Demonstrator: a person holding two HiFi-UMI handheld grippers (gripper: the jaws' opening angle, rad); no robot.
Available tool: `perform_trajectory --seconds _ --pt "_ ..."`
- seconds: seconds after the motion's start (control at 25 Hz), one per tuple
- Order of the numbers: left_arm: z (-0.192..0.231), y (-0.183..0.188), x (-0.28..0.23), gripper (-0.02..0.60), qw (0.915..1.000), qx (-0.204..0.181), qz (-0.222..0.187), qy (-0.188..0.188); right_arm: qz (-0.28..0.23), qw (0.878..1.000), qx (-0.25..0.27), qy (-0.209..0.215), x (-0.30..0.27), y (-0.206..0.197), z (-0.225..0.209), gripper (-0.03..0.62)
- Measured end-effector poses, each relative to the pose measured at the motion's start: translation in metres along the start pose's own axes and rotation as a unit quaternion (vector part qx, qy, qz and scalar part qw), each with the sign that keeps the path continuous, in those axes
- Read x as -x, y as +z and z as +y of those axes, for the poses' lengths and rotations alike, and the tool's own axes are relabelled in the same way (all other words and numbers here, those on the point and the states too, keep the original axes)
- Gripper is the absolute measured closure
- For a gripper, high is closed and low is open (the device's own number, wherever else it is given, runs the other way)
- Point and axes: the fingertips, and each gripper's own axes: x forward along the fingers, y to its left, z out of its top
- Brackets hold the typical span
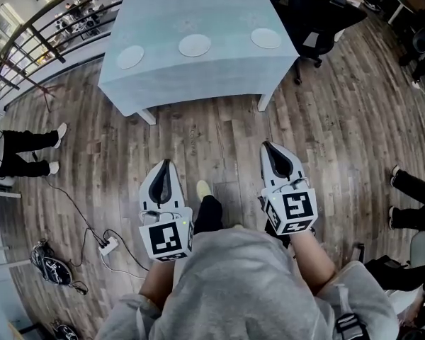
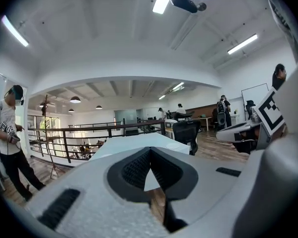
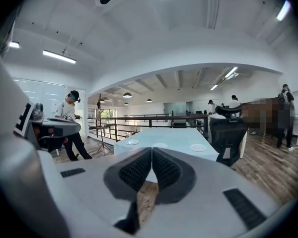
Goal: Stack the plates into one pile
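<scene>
Plainly the approach is the step in hand: the left gripper (image 1: 164, 163) and right gripper (image 1: 269, 147) both have their fingers pressed together on nothing. The left plate (image 1: 130, 57), middle plate (image 1: 195, 45) and right plate (image 1: 266, 38) lie well ahead of the fingertips, apart in a row on the table (image 1: 198, 9). Next, I judge, the fingers must reach the table, spread, and take one plate's rim.

We catch only a bystander's legs (image 1: 25, 142) at the left edge, a second pair (image 1: 412, 218) cut off right; our hands sit hidden beneath the left gripper (image 1: 166, 163) and right gripper (image 1: 268, 146).
</scene>
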Motion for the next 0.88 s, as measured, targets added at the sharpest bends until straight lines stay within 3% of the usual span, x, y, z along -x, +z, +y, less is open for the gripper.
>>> perform_trajectory --seconds 0.48,0.88 --pt "0.046 0.012 -0.079 0.566 0.9997 0.000 0.001 -0.023 0.004 1.000 0.006 -0.010 -0.082 0.027 0.002 0.568" --pt "0.101 0.009 -0.116 0.566 0.9998 0.007 0.001 -0.020 0.001 1.000 0.017 -0.013 -0.144 0.044 0.023 0.568"
